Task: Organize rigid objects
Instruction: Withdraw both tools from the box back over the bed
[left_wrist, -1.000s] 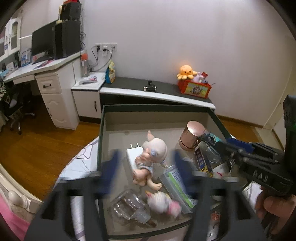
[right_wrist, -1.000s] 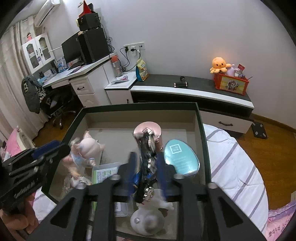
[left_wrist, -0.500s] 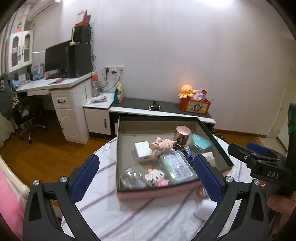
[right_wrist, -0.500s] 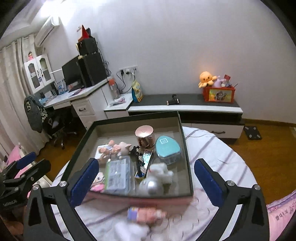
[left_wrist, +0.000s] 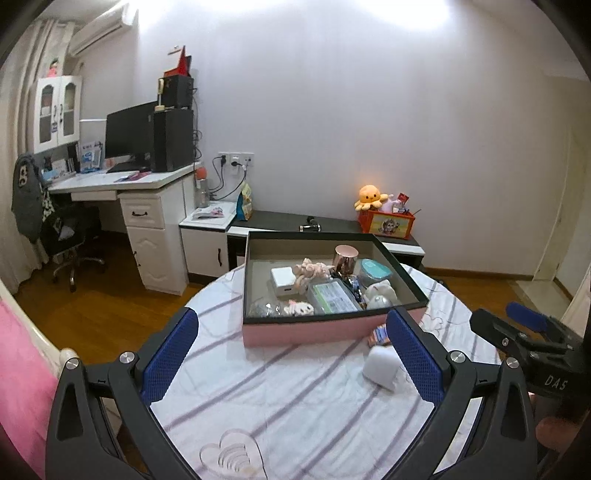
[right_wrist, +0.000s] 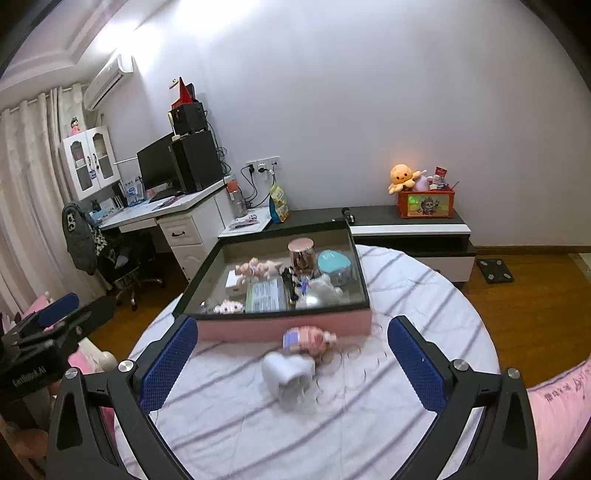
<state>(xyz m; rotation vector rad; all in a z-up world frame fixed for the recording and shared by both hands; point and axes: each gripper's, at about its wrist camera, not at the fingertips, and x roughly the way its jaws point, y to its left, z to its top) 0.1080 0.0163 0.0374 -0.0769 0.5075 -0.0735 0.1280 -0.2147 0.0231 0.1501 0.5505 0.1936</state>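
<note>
Grippers first: the left gripper (left_wrist: 291, 354) and the right gripper (right_wrist: 291, 356) both stand with jaws spread wide and nothing between the blue pads, each hovering above the striped cloth of the round table (left_wrist: 280, 402). Nearest on the cloth lies a small white object (right_wrist: 290, 371), blurred in the right wrist view; in the left wrist view it (left_wrist: 380, 367) lies just inside the right-hand finger. Just beyond it, close against the box's near wall, lies a small pink toy (right_wrist: 309, 338), its long axis running left to right. Behind that sits the pink-sided box (left_wrist: 317, 330) with a dark rim, its long sides running away from the cameras toward the wall. Inside, a clear flat case (right_wrist: 266, 294) lies lengthwise along the box, a doll (right_wrist: 256, 267) lies on its side across it, a copper-coloured cup (right_wrist: 302, 254) stands upright, and a teal tin (right_wrist: 334, 263) sits beside the cup. Farther off, a low cabinet (right_wrist: 410, 221) carries an orange plush octopus (right_wrist: 402, 176).
</note>
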